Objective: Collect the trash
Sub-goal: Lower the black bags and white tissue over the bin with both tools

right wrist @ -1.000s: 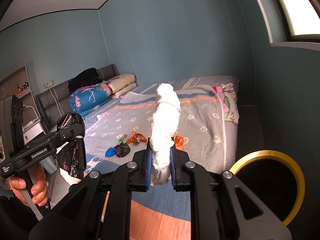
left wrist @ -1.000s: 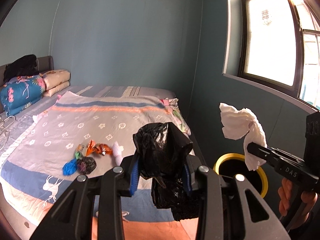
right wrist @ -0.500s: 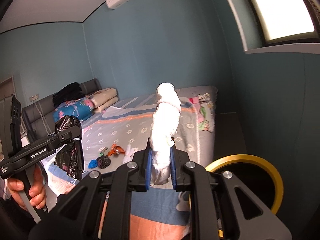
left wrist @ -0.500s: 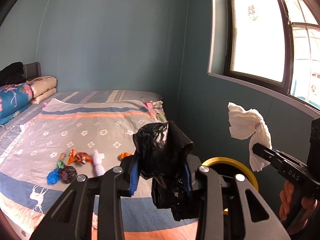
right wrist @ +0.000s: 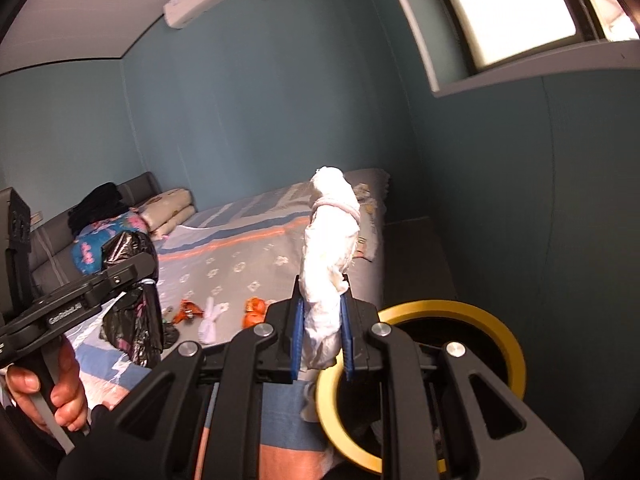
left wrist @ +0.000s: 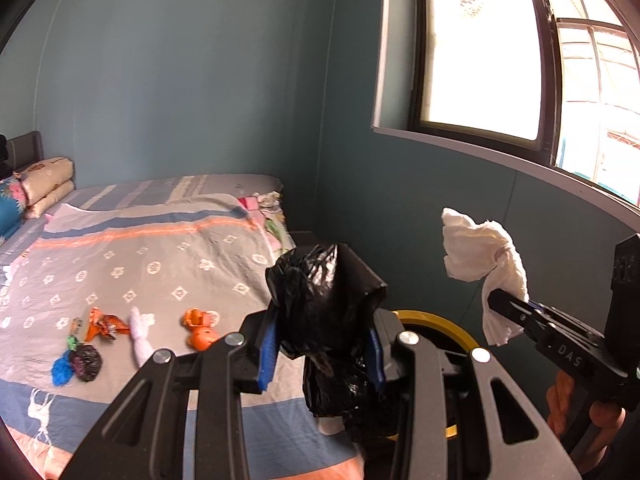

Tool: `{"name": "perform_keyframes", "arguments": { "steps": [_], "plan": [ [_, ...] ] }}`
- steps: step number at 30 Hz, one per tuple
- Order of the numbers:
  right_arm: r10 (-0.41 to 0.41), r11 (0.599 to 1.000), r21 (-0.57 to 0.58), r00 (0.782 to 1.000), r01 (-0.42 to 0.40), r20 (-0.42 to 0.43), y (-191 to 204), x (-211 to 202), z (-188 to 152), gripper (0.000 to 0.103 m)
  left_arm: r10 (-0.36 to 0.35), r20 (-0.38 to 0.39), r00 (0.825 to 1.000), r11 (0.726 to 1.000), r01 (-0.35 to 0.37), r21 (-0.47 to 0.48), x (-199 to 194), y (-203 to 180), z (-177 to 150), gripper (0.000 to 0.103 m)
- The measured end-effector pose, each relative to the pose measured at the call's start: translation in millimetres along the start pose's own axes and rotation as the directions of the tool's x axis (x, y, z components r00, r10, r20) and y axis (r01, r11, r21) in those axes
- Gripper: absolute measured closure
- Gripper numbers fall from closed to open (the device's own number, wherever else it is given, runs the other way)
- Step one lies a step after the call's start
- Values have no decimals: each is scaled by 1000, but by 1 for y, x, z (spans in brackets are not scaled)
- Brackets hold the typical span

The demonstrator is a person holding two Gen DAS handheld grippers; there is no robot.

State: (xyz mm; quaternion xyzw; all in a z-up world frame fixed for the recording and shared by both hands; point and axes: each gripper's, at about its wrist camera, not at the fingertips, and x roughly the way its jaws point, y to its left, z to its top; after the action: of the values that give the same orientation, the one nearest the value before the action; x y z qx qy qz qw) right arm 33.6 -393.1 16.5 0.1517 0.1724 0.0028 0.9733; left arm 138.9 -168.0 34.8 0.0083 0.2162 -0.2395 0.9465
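**Both grippers carry trash beside the yellow-rimmed bin**

While the bed fills the left of both views, the left gripper (left wrist: 320,352) has its blue-padded fingers (left wrist: 267,354) clamped on a crumpled black plastic bag (left wrist: 320,304), which bulges above the pads and hangs in a glossy wad below them. From the right wrist camera that same gripper (right wrist: 132,276) shows at the left edge, gripped by a bare hand (right wrist: 52,392), the black bag drooping from its tip.

The right gripper (right wrist: 322,332) is pinched tight on a twisted white paper towel (right wrist: 330,248) that stands upright between its blue pads. Seen from the left wrist camera, the towel sticks up and to the left from the right gripper's tip (left wrist: 504,312).

A round black trash bin with a yellow rim (right wrist: 508,336) sits on the floor between the bed and the teal wall, just beyond and below both grippers' tips.

On the patterned grey, blue and orange bedspread (left wrist: 160,248) more litter lies in a loose group: two orange foil wrappers (left wrist: 104,322), an orange crumpled piece (left wrist: 200,328), a small white tissue (left wrist: 140,332), a dark crumpled ball (left wrist: 85,362) and a blue scrap (left wrist: 62,372) touching it.
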Motion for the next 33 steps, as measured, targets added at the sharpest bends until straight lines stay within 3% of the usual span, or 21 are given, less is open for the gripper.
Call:
{"name": "perform_keyframes", "arguments": {
  "steps": [13,23,33],
  "plan": [
    [-113,988,96,990,120,-85,-52,37,-7,87,-95,-114,989,996,94,-13,78,-28,-13,69],
    [-135,974,159,979,159,-151,-85,65,-18,87,-157,-220,963,988,155,-31,136,-48,-37,69],
    [-161,964,180,970,195,-184,-101,81,-25,85,-217,-311,925,976,202,-79,178,-55,-57,63]
  ]
}}
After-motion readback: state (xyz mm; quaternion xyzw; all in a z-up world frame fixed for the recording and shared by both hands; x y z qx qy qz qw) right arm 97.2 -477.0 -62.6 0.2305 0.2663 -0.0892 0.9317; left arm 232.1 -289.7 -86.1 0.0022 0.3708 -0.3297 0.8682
